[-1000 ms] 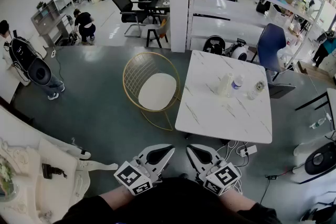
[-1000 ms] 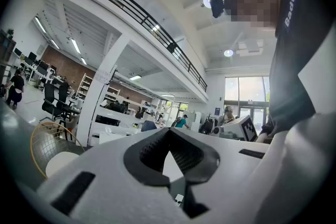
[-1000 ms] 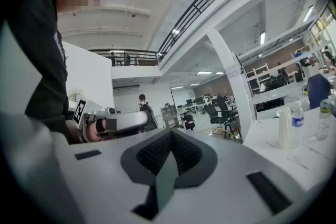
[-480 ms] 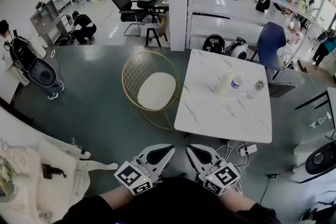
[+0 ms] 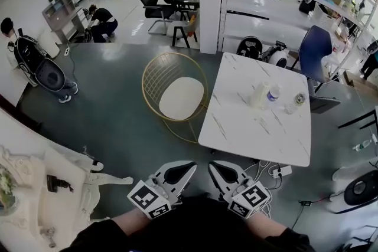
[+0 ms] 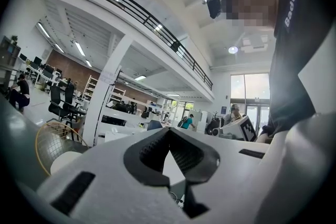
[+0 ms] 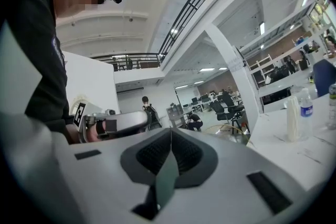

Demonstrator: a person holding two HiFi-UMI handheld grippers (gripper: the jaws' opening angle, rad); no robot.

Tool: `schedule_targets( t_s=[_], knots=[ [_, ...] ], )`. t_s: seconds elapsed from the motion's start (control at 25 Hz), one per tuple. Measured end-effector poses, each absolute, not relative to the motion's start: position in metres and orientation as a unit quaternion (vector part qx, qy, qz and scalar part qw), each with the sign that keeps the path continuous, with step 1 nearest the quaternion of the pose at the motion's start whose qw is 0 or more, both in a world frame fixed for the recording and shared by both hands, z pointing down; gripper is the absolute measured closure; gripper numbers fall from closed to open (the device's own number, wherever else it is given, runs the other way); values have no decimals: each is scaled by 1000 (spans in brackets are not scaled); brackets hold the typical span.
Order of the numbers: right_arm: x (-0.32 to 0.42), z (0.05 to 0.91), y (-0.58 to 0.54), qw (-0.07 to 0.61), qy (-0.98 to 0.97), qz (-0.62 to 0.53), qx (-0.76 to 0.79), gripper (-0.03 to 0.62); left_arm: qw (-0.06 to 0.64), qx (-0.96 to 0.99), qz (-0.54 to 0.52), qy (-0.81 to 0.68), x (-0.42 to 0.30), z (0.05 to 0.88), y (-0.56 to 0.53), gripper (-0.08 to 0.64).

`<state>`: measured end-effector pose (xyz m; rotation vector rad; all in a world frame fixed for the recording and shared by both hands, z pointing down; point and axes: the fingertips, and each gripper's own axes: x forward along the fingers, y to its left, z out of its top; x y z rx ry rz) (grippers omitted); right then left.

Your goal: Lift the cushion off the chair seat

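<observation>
A round white cushion (image 5: 181,98) lies on the seat of a gold wire chair (image 5: 155,77) on the dark floor, in the middle of the head view. My left gripper (image 5: 188,167) and right gripper (image 5: 214,167) are side by side close to my body, well short of the chair. Both are shut with nothing between their jaws. In the left gripper view the shut left gripper (image 6: 169,130) points level, with the chair (image 6: 51,136) and the cushion (image 6: 64,161) low at the left. In the right gripper view the shut right gripper (image 7: 170,131) shows the chair's wire rim (image 7: 231,127) beyond it.
A white marble table (image 5: 248,127) stands right of the chair, with a bottle (image 5: 271,93) and a white roll (image 5: 258,94) on it. A power strip (image 5: 279,171) lies under its near edge. White ornate furniture (image 5: 65,192) fills the lower left. A white pillar (image 5: 211,3) stands behind the chair.
The head view has shifted a little, so chair and table sit slightly lower and to the right. Both grippers stay shut in the same place.
</observation>
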<state>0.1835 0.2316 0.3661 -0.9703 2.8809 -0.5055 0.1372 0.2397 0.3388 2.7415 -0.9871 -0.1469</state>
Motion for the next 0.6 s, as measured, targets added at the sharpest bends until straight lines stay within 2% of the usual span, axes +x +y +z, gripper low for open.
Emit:
schedule_targets(
  t_s=[0.6],
  knots=[
    [138, 381, 167, 6, 935, -169, -313, 565, 131, 923, -73, -353, 86, 353, 177, 543]
  ],
)
